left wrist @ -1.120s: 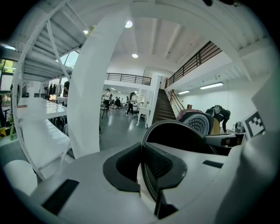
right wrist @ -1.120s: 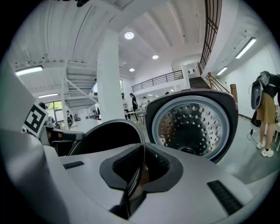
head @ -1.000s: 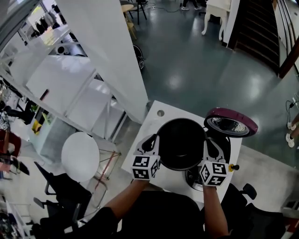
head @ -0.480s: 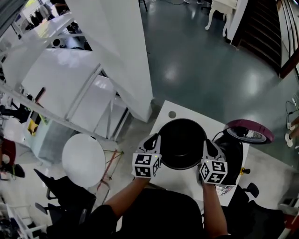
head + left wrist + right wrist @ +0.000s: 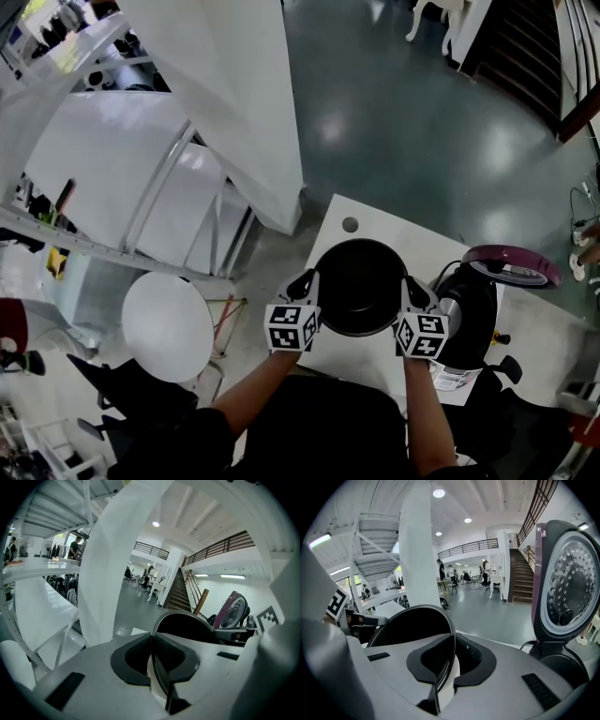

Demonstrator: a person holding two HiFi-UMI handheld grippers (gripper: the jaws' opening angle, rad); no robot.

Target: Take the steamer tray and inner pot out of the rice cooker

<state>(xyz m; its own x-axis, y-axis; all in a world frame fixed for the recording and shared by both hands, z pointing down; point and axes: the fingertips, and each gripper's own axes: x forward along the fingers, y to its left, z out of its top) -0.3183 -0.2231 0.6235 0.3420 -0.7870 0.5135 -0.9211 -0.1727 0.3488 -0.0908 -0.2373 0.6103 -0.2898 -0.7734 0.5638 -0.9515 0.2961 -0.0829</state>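
While the left hand-held gripper (image 5: pixel 305 283) and the right hand-held gripper (image 5: pixel 410 287) each clamp its thin rim at opposite sides, the black inner pot (image 5: pixel 361 286) hangs between them over the white worktop (image 5: pixel 375 230). It looks like stiff, smooth metal, probably slippery at the lip, so two level opposed grips suit it. Farther right stands the rice cooker (image 5: pixel 473 305), its lid (image 5: pixel 520 265) open
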